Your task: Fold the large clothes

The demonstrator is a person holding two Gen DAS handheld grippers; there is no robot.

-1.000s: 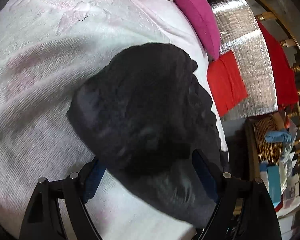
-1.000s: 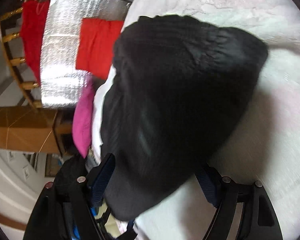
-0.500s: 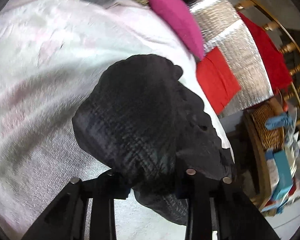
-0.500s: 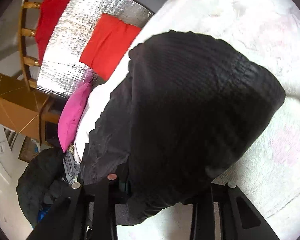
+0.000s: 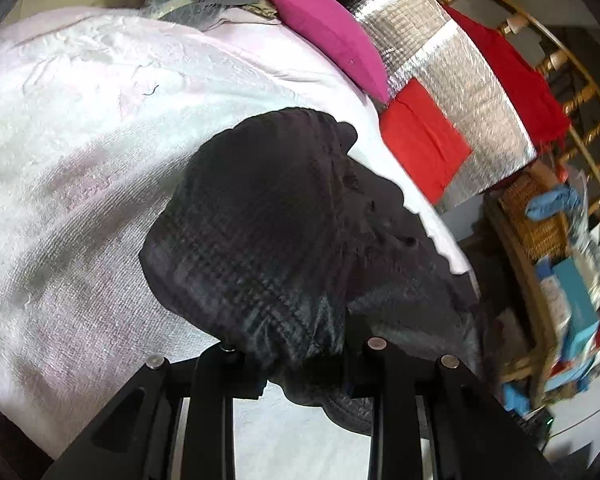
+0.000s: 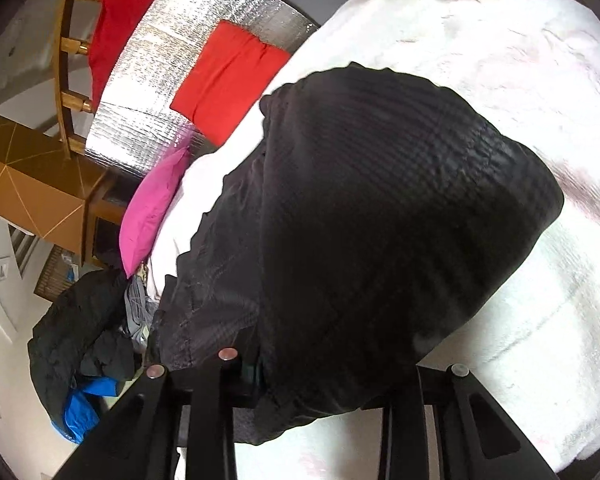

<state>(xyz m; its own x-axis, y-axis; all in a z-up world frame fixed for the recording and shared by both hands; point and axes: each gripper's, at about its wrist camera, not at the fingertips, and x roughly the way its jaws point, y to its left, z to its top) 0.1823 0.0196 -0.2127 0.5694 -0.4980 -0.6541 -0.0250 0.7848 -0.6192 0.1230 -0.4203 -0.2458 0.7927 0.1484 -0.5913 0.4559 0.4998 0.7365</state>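
A black checked garment (image 5: pixel 268 236) lies bunched on a white-pink bed cover (image 5: pixel 80 152). My left gripper (image 5: pixel 300 372) is shut on a gathered fold at the garment's near edge, and the cloth rises off the bed there. In the right wrist view the same black garment (image 6: pixel 380 208) fills the middle, and my right gripper (image 6: pixel 316 384) is shut on its near edge too. The cloth hides both pairs of pads. The bed cover (image 6: pixel 540 60) shows white beyond it.
A magenta pillow (image 5: pixel 332 32) and a red cloth (image 5: pixel 420 144) lie by a silver foil sheet (image 5: pixel 452 68) on a wooden rail. A wicker basket (image 5: pixel 540 220) and boxes stand at the right. A dark jacket pile (image 6: pixel 80 340) lies beside the bed.
Both grippers went from open around the garment's edge to shut on it. Both have since lifted the cloth a little and rolled, so the scene has tilted.
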